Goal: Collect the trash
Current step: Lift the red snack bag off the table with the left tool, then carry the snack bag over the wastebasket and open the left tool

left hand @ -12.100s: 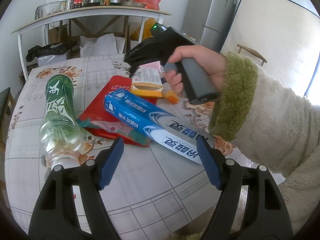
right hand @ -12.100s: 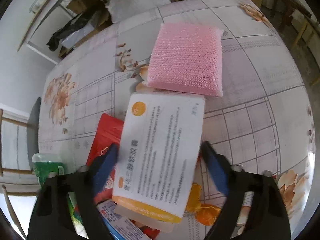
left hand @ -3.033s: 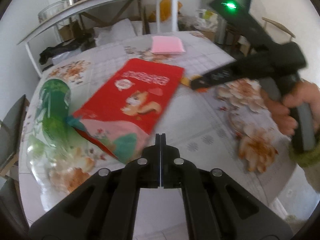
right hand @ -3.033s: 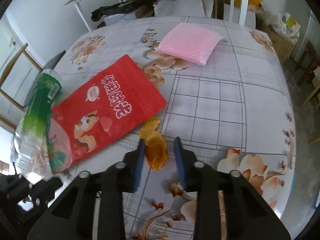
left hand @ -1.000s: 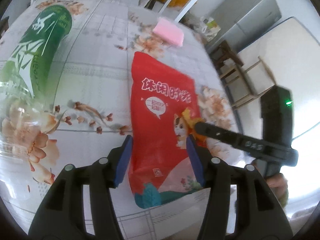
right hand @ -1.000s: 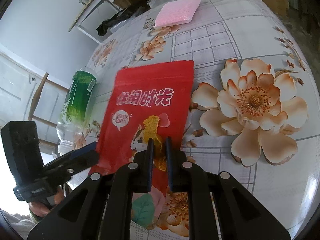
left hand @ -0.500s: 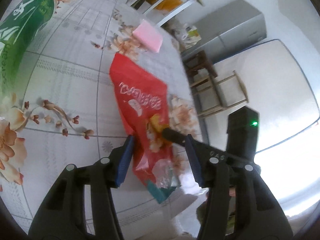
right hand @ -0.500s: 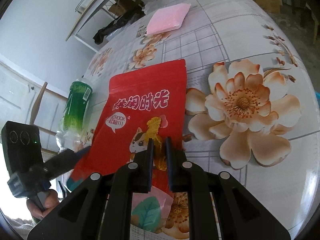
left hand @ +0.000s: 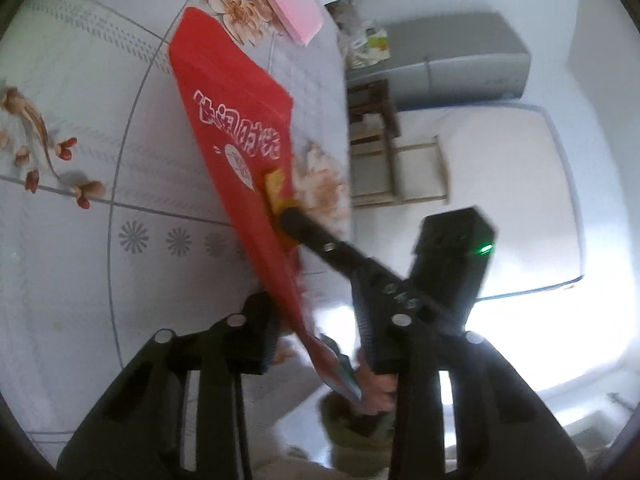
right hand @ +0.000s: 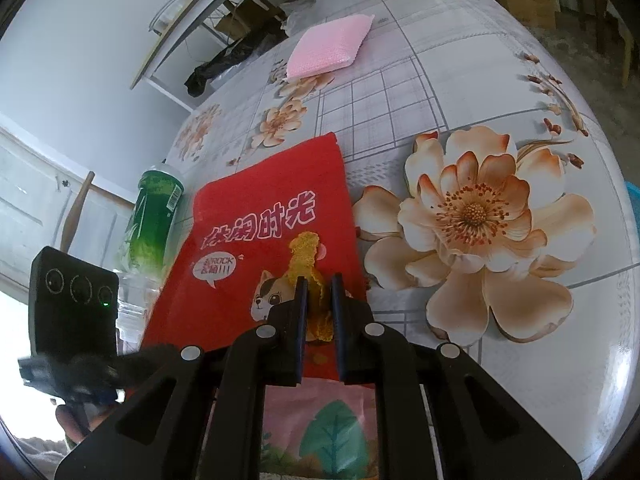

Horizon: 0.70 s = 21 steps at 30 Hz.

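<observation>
Table (right hand: 500, 80) with a floral covering is carrying a red snack bag (right hand: 256, 248), a green plastic bottle (right hand: 154, 216) and a pink sponge (right hand: 328, 48). Right gripper (right hand: 318, 304) is pinching an orange peel scrap (right hand: 308, 264) between nearly closed jaws, holding it against the bag's printed face. Left gripper (left hand: 316, 340) is straddling the bag's lower edge; its jaws have just been closing, with the bag between them, but whether the pads are pressing on it cannot be told through the blur. The bottle is lying just beside the bag, and the sponge is sitting well apart at the far side.
</observation>
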Each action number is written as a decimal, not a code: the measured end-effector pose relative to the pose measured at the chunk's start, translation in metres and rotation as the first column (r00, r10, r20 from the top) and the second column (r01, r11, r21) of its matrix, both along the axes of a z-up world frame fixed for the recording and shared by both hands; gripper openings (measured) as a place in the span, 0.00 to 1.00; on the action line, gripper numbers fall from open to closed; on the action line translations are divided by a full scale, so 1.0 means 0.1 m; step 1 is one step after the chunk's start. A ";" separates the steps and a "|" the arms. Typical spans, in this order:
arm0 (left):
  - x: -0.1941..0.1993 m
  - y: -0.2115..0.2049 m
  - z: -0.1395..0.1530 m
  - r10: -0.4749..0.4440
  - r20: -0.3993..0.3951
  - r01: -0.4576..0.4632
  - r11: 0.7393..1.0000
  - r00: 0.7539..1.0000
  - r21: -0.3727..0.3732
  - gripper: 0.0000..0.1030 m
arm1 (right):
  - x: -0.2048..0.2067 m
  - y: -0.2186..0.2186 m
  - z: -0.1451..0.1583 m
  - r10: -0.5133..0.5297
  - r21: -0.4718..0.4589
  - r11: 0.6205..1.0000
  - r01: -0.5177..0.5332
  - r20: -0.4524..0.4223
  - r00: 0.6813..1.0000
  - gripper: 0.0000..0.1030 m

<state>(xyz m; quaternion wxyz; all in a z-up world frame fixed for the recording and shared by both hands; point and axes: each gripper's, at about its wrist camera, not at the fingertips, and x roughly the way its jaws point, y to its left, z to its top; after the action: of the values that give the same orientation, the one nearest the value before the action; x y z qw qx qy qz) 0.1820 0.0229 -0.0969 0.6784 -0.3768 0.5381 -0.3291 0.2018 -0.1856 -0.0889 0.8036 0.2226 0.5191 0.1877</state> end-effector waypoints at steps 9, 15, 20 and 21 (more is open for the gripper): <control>-0.03 -0.14 0.18 -0.032 0.125 -0.005 0.959 0.992 0.284 0.01 | -0.01 -0.05 0.01 -0.009 0.036 0.999 0.009 -0.018 1.000 0.11; -0.08 -0.06 0.39 -0.026 0.206 -0.032 0.961 0.978 0.275 0.00 | -0.11 -0.21 0.23 -0.045 0.077 0.996 0.043 0.036 0.998 0.11; -0.05 -0.15 0.66 -0.054 0.269 -0.017 0.967 0.962 0.254 0.00 | -0.26 -0.55 0.51 -0.127 0.125 0.986 0.113 0.104 0.986 0.11; -0.02 -0.21 0.72 -0.071 0.283 -0.003 0.968 0.957 0.252 0.00 | -0.30 -0.64 0.55 -0.148 0.134 0.982 0.132 0.116 0.982 0.11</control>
<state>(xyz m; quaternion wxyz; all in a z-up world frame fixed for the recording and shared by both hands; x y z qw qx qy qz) 0.1795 0.0021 -0.0245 0.7859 -0.2268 0.4766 -0.3220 0.1716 -0.2496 -0.0336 0.8302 0.2966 0.4377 0.1765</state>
